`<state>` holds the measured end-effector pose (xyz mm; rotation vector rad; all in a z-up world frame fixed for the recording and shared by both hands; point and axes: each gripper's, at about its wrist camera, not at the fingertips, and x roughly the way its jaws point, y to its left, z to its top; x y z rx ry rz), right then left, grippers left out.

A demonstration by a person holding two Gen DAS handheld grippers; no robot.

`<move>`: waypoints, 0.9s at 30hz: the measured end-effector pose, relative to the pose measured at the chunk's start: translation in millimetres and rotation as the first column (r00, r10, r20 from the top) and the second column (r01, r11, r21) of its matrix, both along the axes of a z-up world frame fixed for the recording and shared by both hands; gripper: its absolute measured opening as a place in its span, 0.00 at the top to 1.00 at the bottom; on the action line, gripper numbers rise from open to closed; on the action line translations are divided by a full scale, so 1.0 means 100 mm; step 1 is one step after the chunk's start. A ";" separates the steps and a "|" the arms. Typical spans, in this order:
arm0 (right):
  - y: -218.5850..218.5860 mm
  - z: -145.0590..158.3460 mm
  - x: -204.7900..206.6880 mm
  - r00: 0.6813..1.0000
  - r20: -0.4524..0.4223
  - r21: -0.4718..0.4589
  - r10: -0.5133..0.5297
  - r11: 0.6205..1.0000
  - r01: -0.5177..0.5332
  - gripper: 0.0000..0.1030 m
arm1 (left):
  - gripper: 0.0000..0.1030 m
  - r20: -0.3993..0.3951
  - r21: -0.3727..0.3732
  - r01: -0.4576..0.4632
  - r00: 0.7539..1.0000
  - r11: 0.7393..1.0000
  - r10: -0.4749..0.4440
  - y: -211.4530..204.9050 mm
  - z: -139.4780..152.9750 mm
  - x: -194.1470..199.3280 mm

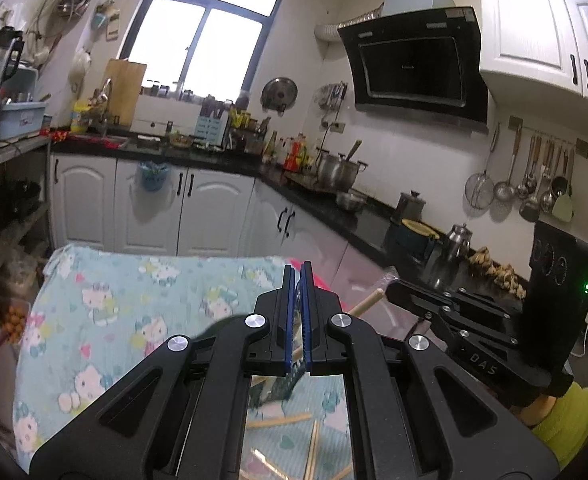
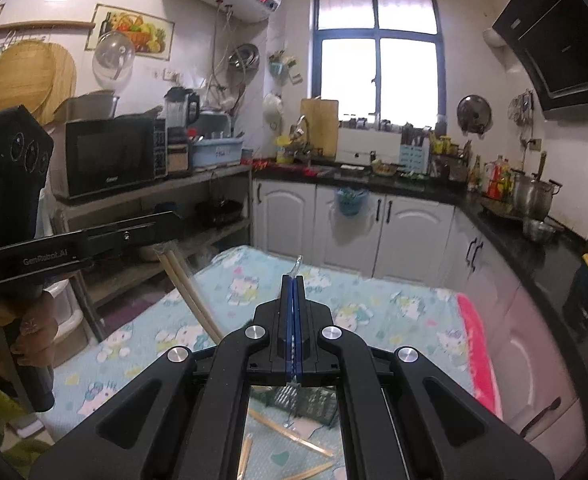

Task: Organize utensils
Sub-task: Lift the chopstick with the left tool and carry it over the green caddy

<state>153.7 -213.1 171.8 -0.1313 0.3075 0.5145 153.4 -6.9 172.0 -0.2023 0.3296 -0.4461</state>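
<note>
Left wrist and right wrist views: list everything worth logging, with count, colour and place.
tablecloth: one, pale blue with cartoon cats, over the table ahead
loose chopsticks: several, pale wood, scattered on the cloth below the grippers
basket: one, dark green, on the cloth beneath the right gripper
held chopsticks: two, pale wood, slanting down from the left gripper's tips
clear wrapper: one, transparent, poking out of the right gripper's tips
microwave: one, black, shelf at left
pot: one, steel, black counter at right
ladles: several, steel, on a wall rail
left gripper: black, blue pads, shut
right gripper: black, blue pads, shut
left hand: on the handle, yellow-green sleeve
</note>
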 end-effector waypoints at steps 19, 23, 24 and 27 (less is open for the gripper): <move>-0.21 0.09 0.54 0.991 -0.022 0.004 -0.136 0.991 0.136 0.99 | 0.99 0.037 0.051 -0.096 0.995 0.994 0.094 0.05 0.16 0.46; -0.19 -0.04 0.64 0.987 -0.046 -0.007 -0.155 0.988 0.155 0.99 | 0.99 0.004 0.047 -0.108 0.994 0.993 0.108 0.11 -0.01 0.58; -0.18 -0.08 0.66 0.986 -0.053 -0.012 -0.159 0.987 0.158 0.99 | 0.99 -0.004 0.044 -0.108 0.994 0.993 0.109 0.12 -0.04 0.60; -0.15 -0.17 0.71 0.984 -0.070 -0.019 -0.165 0.986 0.164 0.99 | 0.99 -0.024 0.039 -0.110 0.994 0.993 0.111 0.15 -0.15 0.66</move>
